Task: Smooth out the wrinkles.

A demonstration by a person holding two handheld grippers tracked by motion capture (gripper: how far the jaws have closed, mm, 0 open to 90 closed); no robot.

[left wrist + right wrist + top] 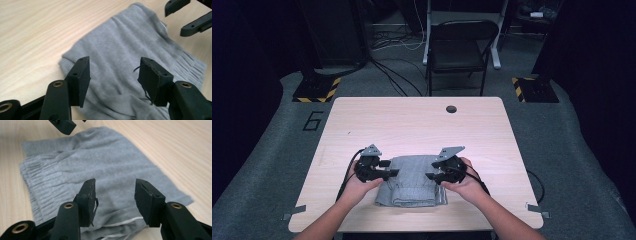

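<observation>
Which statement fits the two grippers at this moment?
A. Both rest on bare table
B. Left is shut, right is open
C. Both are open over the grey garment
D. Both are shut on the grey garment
C: the left gripper and right gripper each show spread jaws with the folded grey garment between and below them.

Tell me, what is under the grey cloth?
The folded grey cloth lies flat on the wooden table. White cord peeks from its layers. Anything else tucked inside or underneath is covered.
</observation>
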